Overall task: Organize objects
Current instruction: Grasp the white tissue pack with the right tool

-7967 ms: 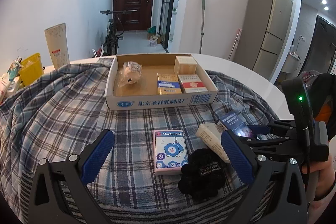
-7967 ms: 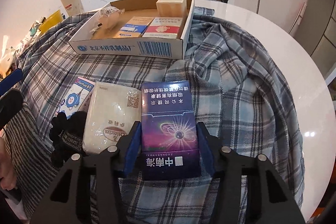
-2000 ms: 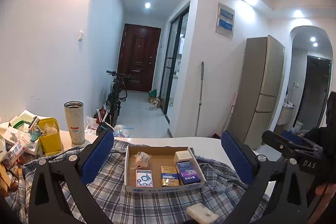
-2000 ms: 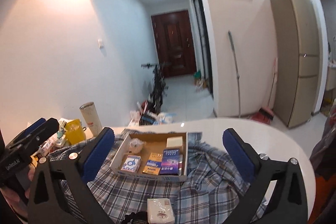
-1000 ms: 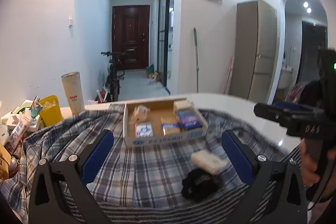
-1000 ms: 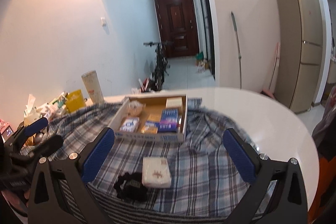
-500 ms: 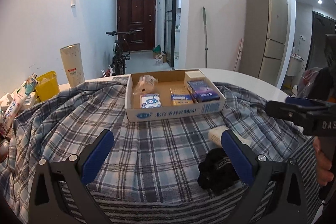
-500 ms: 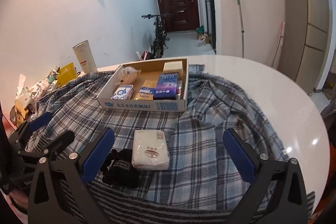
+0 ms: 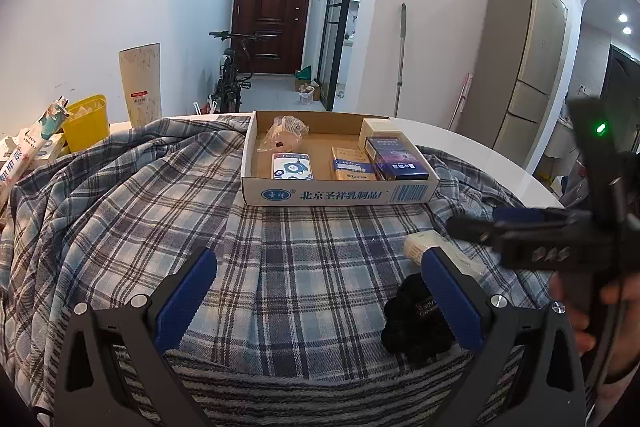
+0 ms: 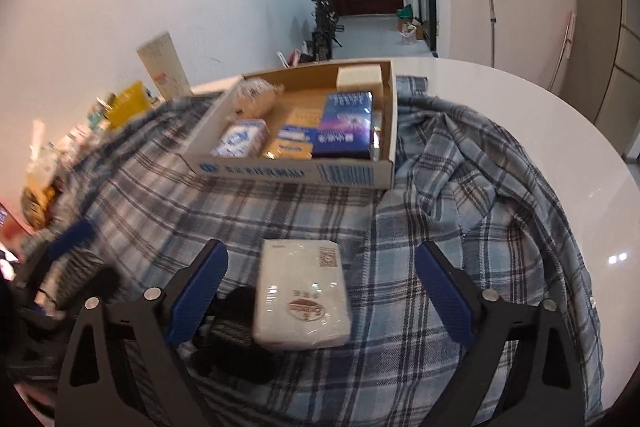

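Observation:
A cardboard box [image 9: 340,194] [image 10: 296,173] sits on a plaid shirt and holds a purple carton [image 9: 394,158] [image 10: 346,125], a yellow-blue pack [image 9: 352,169], a blue-white tissue pack [image 9: 291,166] and a clear bag [image 9: 286,133]. A white tissue pack [image 10: 302,299] [image 9: 430,247] lies between my right gripper's open fingers; my right gripper [image 10: 322,291] is empty. A black fabric item [image 9: 416,323] [image 10: 236,339] lies beside the pack. My left gripper [image 9: 316,293] is open and empty over the shirt.
The plaid shirt [image 9: 140,219] covers a round white table [image 10: 540,131]. A yellow container [image 9: 86,123], a tall paper cup [image 9: 140,79] and clutter stand at the left edge. My right gripper's body [image 9: 560,239] shows at the right of the left wrist view.
Both grippers have come down and closer to the table since two seconds ago. The right gripper now straddles the white tissue pack. The purple carton and blue-white pack lie in the box, not on the shirt.

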The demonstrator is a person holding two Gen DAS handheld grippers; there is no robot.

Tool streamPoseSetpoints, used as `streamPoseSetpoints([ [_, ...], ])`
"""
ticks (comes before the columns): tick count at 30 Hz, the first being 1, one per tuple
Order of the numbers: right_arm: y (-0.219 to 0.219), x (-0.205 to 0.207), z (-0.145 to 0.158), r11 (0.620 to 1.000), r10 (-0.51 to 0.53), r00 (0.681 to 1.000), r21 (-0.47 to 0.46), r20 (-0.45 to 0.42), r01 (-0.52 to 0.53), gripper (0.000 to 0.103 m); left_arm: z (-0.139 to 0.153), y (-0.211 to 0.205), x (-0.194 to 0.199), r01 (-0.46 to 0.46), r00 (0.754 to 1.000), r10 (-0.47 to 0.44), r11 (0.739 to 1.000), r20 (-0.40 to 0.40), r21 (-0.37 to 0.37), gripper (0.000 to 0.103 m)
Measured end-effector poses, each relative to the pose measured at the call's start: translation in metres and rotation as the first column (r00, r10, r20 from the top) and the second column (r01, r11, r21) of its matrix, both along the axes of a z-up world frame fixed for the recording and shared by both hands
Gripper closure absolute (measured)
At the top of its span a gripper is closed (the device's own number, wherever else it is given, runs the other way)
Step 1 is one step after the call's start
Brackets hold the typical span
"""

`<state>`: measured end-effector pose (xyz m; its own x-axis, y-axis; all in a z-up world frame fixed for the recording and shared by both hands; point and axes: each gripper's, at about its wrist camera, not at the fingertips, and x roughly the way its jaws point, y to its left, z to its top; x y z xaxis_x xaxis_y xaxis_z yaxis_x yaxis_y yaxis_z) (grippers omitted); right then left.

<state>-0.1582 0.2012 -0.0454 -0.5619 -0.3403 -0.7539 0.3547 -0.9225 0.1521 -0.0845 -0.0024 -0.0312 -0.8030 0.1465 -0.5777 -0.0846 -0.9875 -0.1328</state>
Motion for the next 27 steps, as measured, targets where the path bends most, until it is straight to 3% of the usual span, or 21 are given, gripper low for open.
streamPoseSetpoints([
  [5,-0.008,-0.006,-0.02,0.999,0.048,0.996,0.0,0.071,-0.048,0.016,0.0,0.001,-0.001,0.003,1.0,-0.003,1.0,0.003,-0.004,0.0],
  [9,-0.012,-0.008,-0.031,0.998,0.069,0.992,0.008,0.107,-0.07,0.026,-0.002,0.003,-0.001,0.011,1.0,-0.011,1.0,0.011,-0.003,0.0],
  [11,-0.013,-0.009,-0.035,0.996,0.084,0.988,0.004,0.127,-0.085,0.036,-0.003,0.003,-0.002,0.015,1.0,-0.014,1.0,0.017,-0.005,0.0],
  [13,-0.014,-0.008,-0.037,0.995,0.094,0.986,0.002,0.135,-0.095,0.054,-0.004,0.004,-0.003,0.018,1.0,-0.017,1.0,0.019,-0.008,0.0],
  [14,-0.014,-0.007,-0.035,0.995,0.094,0.987,-0.001,0.134,-0.095,0.055,-0.004,0.004,-0.002,0.018,1.0,-0.018,1.0,0.017,-0.008,0.0],
  [22,0.008,0.016,-0.001,0.999,0.017,0.999,0.037,-0.03,-0.016,0.059,-0.002,0.006,-0.003,0.03,0.999,-0.029,1.0,0.033,-0.009,0.0],
  [27,0.028,0.037,0.014,0.993,-0.063,0.988,0.095,-0.142,0.077,0.059,-0.007,0.026,-0.016,0.127,0.975,-0.127,0.992,0.18,0.015,0.0],
])
